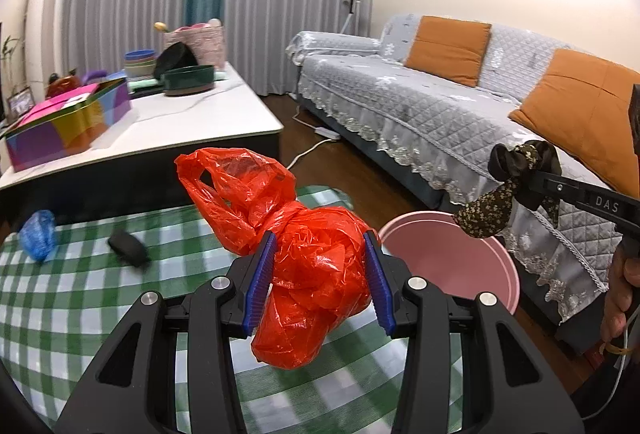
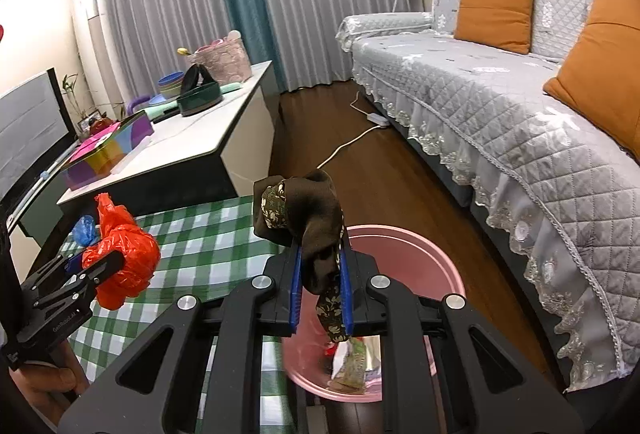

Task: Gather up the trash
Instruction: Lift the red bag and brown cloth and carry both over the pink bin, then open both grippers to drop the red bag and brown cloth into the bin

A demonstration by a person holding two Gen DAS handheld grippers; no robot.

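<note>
Above the green-and-white checked cloth (image 1: pixel 100 298), the left gripper (image 1: pixel 322 274) was clenched on a red plastic bag (image 1: pixel 304 266): thin, glossy, crinkled film, knotted into a lumpy ball with loose handles flaring to the upper left. Its two blue ribbed pads (image 1: pixel 262 282) pressed into the bundle's sides. The right gripper (image 2: pixel 321 290) was clamped on a dark brown cloth (image 2: pixel 312 226), soft and matte, with a floral-print band; it bunched above the pads and one tail hung below. The cloth hung over a pink plastic bucket (image 2: pixel 424 258), round and smooth-walled, standing on dark wood floor beside the checked cloth; some litter lay at its bottom, not identifiable. The red bag sat just left of the bucket rim in the left wrist view.

Counts on the checked cloth: one crumpled blue plastic piece (image 1: pixel 38 236), one small black item (image 1: pixel 128 246). Sofa (image 1: pixel 420 101): grey quilted cover, lace hem, two orange cushions (image 1: pixel 448 47).
</note>
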